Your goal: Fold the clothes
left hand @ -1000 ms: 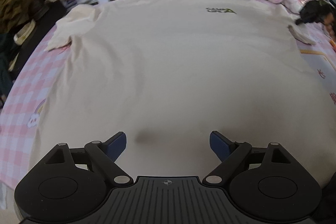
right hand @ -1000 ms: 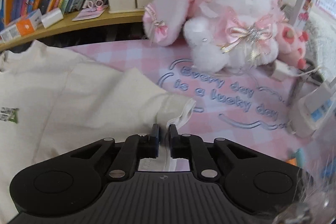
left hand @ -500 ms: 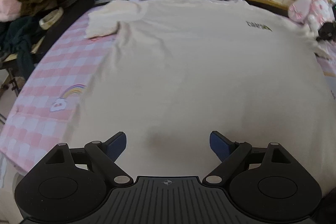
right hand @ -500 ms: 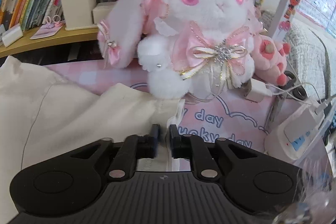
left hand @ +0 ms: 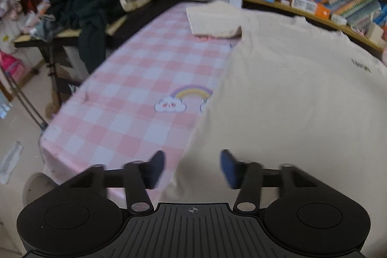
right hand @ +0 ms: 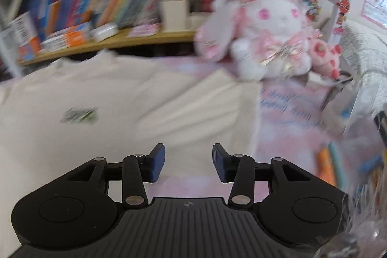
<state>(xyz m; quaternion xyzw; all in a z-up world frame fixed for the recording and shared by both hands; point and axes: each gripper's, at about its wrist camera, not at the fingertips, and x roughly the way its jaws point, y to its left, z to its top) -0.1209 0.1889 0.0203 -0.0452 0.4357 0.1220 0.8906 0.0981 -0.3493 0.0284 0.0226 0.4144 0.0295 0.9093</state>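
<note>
Both hand-held grippers — left (left hand: pixel 192 167) and right (right hand: pixel 188 162) — hang spread apart, empty, above the shirt (left hand: pixel 302 98). A shallow pinch might slip off the hem — or catch the tablecloth (left hand: pixel 135 98) underneath.

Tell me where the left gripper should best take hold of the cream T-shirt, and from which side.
Probably at the T-shirt's side edge near the hem, coming from the checked tablecloth side. That edge lies flat and free on the cloth, just ahead of the open left gripper, so one of the fingers could slide under it.
</note>
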